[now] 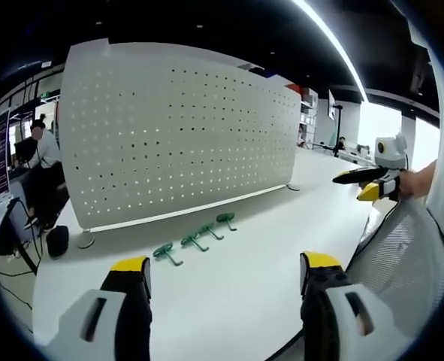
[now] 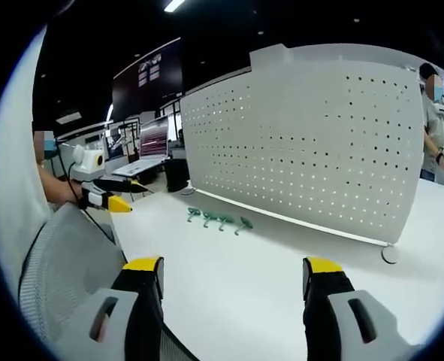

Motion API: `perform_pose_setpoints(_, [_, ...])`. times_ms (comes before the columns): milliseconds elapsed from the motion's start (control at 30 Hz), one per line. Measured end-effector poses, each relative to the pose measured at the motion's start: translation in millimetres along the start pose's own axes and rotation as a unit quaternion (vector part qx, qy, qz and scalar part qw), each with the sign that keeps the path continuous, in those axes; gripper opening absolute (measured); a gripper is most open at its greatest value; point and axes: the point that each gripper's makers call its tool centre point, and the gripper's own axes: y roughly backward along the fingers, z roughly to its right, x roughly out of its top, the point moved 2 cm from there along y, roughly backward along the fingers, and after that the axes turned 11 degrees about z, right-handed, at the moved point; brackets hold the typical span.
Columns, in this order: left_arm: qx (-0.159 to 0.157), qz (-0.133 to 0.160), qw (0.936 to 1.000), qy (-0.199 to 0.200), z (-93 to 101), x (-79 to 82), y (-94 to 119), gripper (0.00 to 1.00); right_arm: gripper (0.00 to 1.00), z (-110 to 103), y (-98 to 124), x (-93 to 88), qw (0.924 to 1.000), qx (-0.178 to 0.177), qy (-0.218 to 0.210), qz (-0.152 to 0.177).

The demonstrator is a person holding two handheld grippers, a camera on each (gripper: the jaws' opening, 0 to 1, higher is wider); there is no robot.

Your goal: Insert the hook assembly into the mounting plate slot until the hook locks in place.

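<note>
Four green plastic hooks (image 1: pixel 195 241) lie in a row on the white worktop (image 1: pixel 244 293), mid-frame, ahead of the left tool (image 1: pixel 225 274), nearer it; both the left and right tool (image 2: pixel 234 280) stand wide, empty, before the white perforated metal mounting plate (image 1: pixel 176 135).

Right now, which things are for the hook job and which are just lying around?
For the job:
- green hooks, four in a row on the white table
- white pegboard, standing upright behind them
- left gripper and right gripper, both open and empty

Just lying about:
- mesh chair back
- black bag
- monitors
</note>
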Motion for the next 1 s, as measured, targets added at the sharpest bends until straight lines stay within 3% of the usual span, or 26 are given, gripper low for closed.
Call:
perform_pose_setpoints(367, [-0.014,-0.012,0.9997,-0.012,-7.6,-0.5,-10,0.83,0.73,0,0,1.1,1.0,-0.002,-0.001,0.002])
perform_pose_setpoints(1000, [-0.053,-0.062,0.9947,-0.063,-30.4,-13.7,-24,0.83,0.72,0,1,1.8,1.0,-0.005,0.002,0.003])
